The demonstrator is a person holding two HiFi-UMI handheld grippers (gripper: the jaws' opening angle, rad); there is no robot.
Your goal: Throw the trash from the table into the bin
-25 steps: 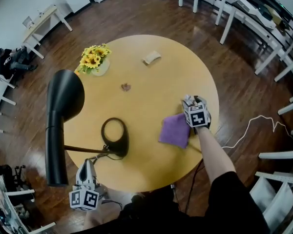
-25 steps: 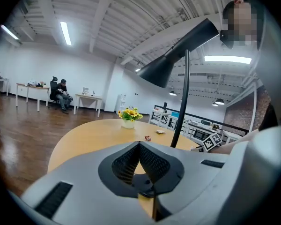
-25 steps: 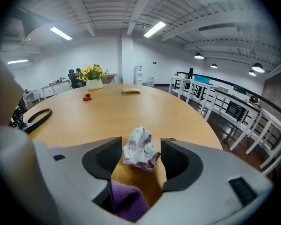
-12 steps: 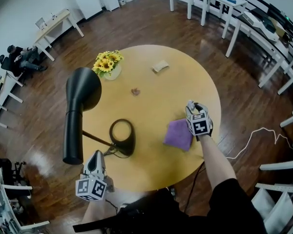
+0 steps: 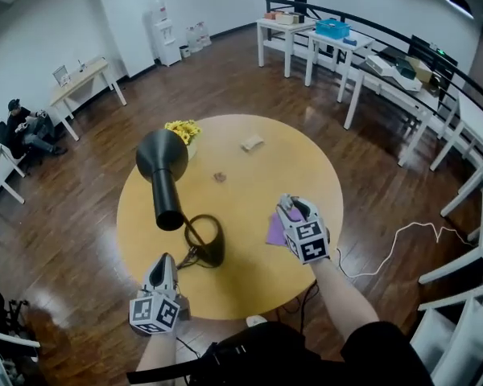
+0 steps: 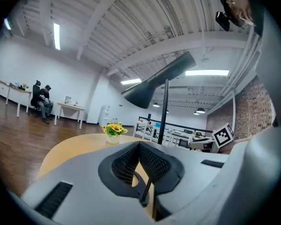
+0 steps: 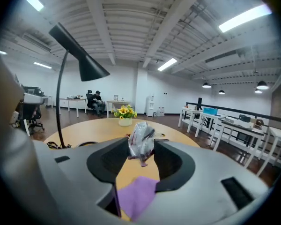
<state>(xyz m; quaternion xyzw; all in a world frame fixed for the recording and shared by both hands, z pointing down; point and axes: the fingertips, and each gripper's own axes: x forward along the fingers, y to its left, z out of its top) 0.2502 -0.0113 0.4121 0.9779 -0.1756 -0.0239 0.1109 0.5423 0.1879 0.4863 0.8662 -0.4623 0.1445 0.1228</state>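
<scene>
step: pickup done, carry pending | right gripper (image 5: pixel 290 207): jaws have just been closing, now pinching a crumpled wrapper (image 7: pixel 141 145) above the purple cloth (image 5: pixel 275 228) on the counter (image 5: pixel 249 167) | left gripper (image 5: pixel 163 264): closed, empty, by the counter edge | next: locate the bin, which no view shows, then release over it

Bright, even indoor light in all views. Source is ceiling strip lights (image 7: pixel 246 17), blown white with mild glare. Wood floor (image 5: pixel 72 240) shows soft sheen patches. Faint, diffuse shadow on the table (image 5: pixel 249 284) by the lamp (image 5: pixel 163 167), no hard shadows. Head view has strong fisheye, with railings and desks bending at the edges. Both gripper views have a black circular vignette and curved ceiling beams. Crumpled wrapper (image 7: pixel 140 137) in the right gripper (image 7: pixel 141 146) is fairly sharp; purple cloth (image 7: pixel 136 196) is soft. Left gripper (image 6: pixel 139 146) body is close and slightly blurred, and a pale out-of-focus mass fills the right edge.
</scene>
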